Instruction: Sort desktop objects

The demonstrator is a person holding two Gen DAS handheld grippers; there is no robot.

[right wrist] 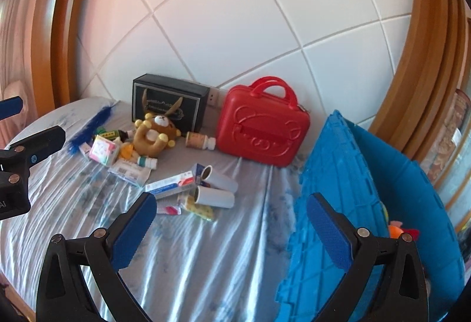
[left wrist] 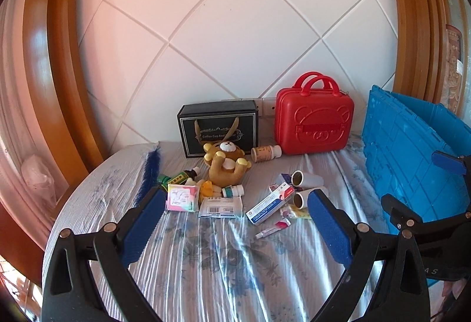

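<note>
A clutter of small objects lies on the bed sheet (left wrist: 206,248): a brown bear plush (left wrist: 225,164), a blue feather (left wrist: 150,172), a pink tissue pack (left wrist: 181,197), medicine boxes (left wrist: 269,202), small bottles (left wrist: 266,152) and two white rolls (left wrist: 306,179). My left gripper (left wrist: 235,204) is open and empty, hovering short of the pile. My right gripper (right wrist: 232,210) is open and empty, near the rolls (right wrist: 219,189) and beside the blue crate (right wrist: 368,189). The plush (right wrist: 154,135) shows in the right wrist view too.
A red bear-embossed case (left wrist: 313,122) and a black gift box (left wrist: 217,127) stand against the white tiled wall. The blue crate (left wrist: 412,157) sits at the right, with an orange toy (right wrist: 396,230) inside. Wooden frame on both sides.
</note>
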